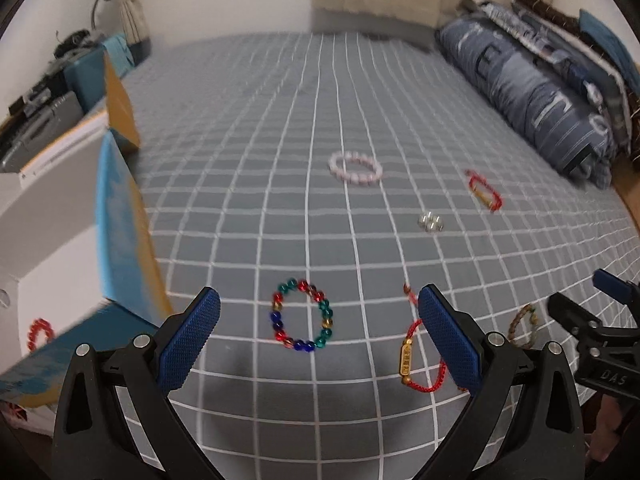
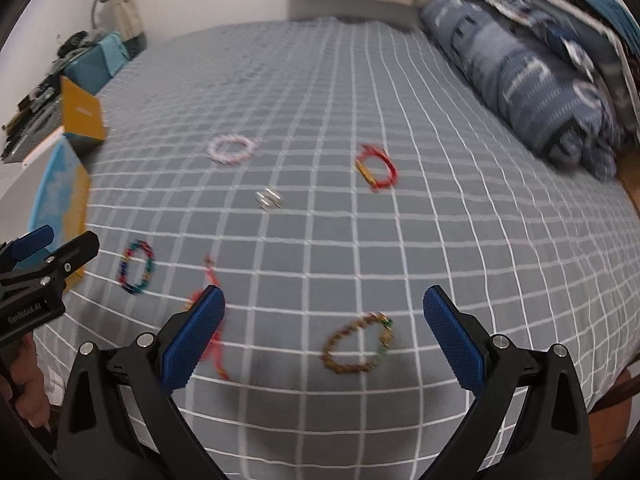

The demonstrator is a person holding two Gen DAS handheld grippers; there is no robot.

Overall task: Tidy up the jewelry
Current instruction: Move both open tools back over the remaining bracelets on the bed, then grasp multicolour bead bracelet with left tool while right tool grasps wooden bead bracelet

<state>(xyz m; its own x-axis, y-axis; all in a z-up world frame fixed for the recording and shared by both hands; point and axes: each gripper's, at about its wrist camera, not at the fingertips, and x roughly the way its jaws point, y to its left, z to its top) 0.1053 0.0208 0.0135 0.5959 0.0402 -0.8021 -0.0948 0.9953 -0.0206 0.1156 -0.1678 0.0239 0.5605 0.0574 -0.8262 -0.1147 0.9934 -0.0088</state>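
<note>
Grey bedsheet with a white grid carries the jewelry, scattered loosely. Both grippers hover above its near edge with jaws spread wide, and neither holds anything.

Left gripper: a multicoloured bead bracelet lies flat on the sheet, between the jaws and slightly toward the left pad. A red cord bracelet with a gold charm lies just inside the right pad, partly hidden behind it. Farther ahead of the jaws sit a pale pink bead bracelet, a small cluster of silver rings and a second red cord bracelet. Left of the jaws stands an open box with blue and yellow flaps; a red bead bracelet shows low at its side, though whether it lies inside is unclear.

Right gripper: a brown bead bracelet lies between its jaws, nearer the right pad.

Likely step: lifting the multicoloured bracelet toward the box. To do it well, centre the loop between the pads, lower until the tips nearly touch the fabric, and close across one side of the ring, so the beads do not roll free and the sheet is not pinched. Keep clear of the red cord.
</note>
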